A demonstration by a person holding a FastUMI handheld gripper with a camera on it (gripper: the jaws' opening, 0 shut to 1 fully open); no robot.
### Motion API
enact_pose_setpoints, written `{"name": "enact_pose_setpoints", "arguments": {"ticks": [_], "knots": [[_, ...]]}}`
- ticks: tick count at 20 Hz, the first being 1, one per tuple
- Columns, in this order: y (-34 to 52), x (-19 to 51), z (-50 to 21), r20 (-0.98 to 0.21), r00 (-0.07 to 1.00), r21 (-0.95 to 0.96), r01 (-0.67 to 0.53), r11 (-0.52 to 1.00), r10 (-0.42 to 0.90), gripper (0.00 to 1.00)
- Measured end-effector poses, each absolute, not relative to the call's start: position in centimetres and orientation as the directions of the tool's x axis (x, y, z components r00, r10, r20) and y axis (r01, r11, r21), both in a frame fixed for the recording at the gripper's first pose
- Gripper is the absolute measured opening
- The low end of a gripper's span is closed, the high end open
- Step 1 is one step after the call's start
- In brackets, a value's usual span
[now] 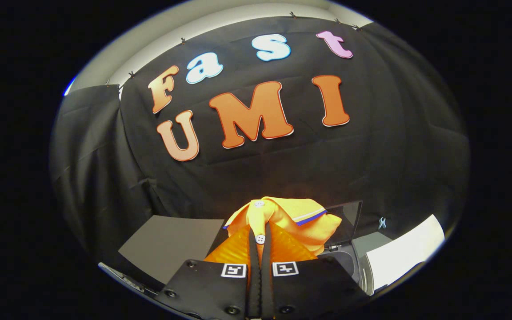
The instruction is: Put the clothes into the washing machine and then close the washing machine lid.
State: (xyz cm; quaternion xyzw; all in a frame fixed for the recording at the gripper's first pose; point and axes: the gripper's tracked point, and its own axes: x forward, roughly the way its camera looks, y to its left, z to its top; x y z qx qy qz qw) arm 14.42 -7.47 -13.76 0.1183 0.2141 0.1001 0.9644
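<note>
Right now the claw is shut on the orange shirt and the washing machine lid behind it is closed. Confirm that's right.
Not quite. The claw is indeed shut on the orange shirt, both fingers pressing its buttoned placket, but the washing machine lid is open, standing up beyond the shirt above the drum opening. The gripper view shows it.

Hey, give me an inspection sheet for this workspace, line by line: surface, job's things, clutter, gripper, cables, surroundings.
Surface: grey flat panel left of the fingers.
Job's things: orange garment with white buttons and blue trim pinched between the fingers, lifted; grey washing machine opening just right of it, its dark lid raised.
Clutter: white sheet-like surface beyond the machine, unclear what.
Gripper: gripper fingers closed on the garment.
Cables: nothing seen.
Surroundings: black cloth booth wall; pale ceiling above.
</note>
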Motion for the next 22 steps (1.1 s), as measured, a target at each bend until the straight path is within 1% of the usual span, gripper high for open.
{"name": "enact_pose_setpoints", "arguments": {"ticks": [7, 14, 19, 22], "knots": [[-8.5, 16.1, -19.8, -0.456, 0.850, 0.284, -0.143, 0.948, 0.265, 0.08], [-9.1, 17.5, -30.5, -0.566, 0.780, 0.277, -0.124, 0.953, 0.266, 0.08], [-10.4, 18.6, -39.1, -0.657, 0.715, 0.257, -0.085, 0.963, 0.238, 0.08], [-10.6, 19.4, -44.7, -0.709, 0.663, 0.290, -0.039, 0.956, 0.242, 0.08]]}}
